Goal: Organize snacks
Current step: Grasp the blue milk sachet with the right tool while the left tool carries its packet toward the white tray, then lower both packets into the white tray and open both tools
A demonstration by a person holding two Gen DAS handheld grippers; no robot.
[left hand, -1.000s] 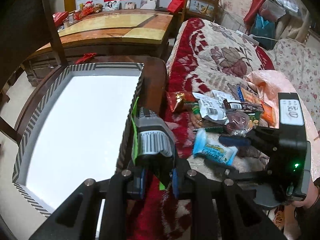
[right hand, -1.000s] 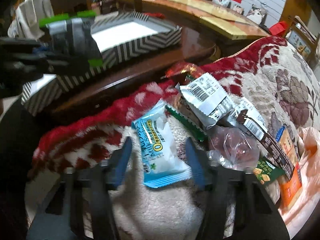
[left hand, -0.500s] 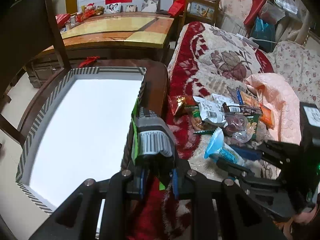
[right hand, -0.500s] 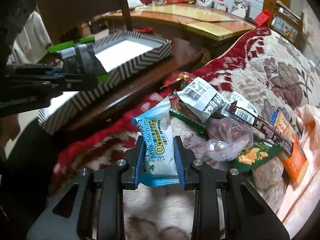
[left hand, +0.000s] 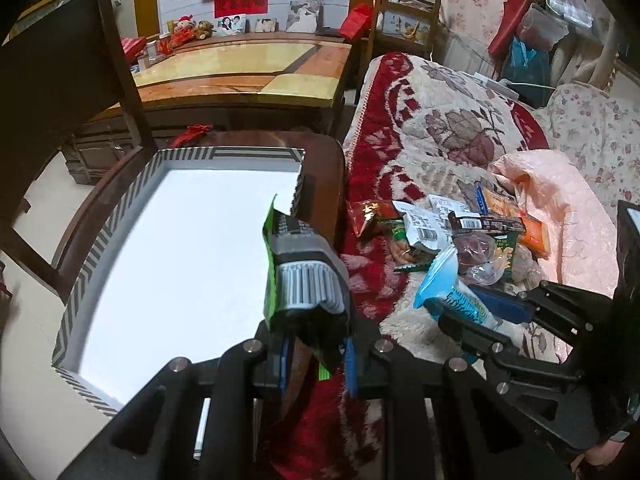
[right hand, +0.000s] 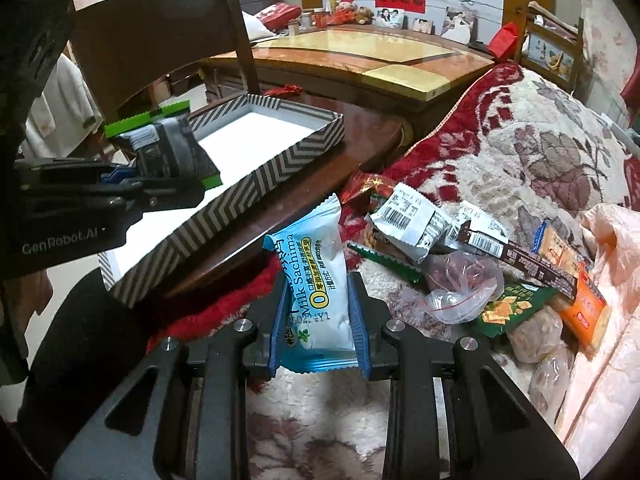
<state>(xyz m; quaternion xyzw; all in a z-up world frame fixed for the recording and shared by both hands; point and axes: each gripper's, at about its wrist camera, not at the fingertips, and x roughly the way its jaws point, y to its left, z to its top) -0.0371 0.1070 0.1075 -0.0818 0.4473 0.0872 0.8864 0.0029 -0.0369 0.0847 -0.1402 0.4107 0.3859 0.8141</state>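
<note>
My left gripper (left hand: 316,356) is shut on a grey and green snack packet (left hand: 304,280) with a barcode, held over the right edge of the white box with zigzag walls (left hand: 100,248). My right gripper (right hand: 320,320) is shut on a light blue Milk Sachima packet (right hand: 316,276), raised a little above the fluffy blanket (right hand: 312,408). In the right wrist view the left gripper (right hand: 132,184) and its grey packet (right hand: 172,152) hang over the box (right hand: 248,192). The left wrist view shows the right gripper (left hand: 472,316) with the blue packet (left hand: 452,292). A snack pile (right hand: 460,248) lies on the blanket.
The box stands on a dark wooden stool-like table (left hand: 324,176) beside the red and cream blanket (left hand: 440,128). A dark chair back (right hand: 160,40) rises behind the box. A pink plastic bag (left hand: 560,200) lies right of the pile. A large orange-topped table (left hand: 240,76) stands beyond.
My right gripper closed on the blue packet, lifted it off the blanket and rolled it more upright. The left gripper kept still with the grey packet.
</note>
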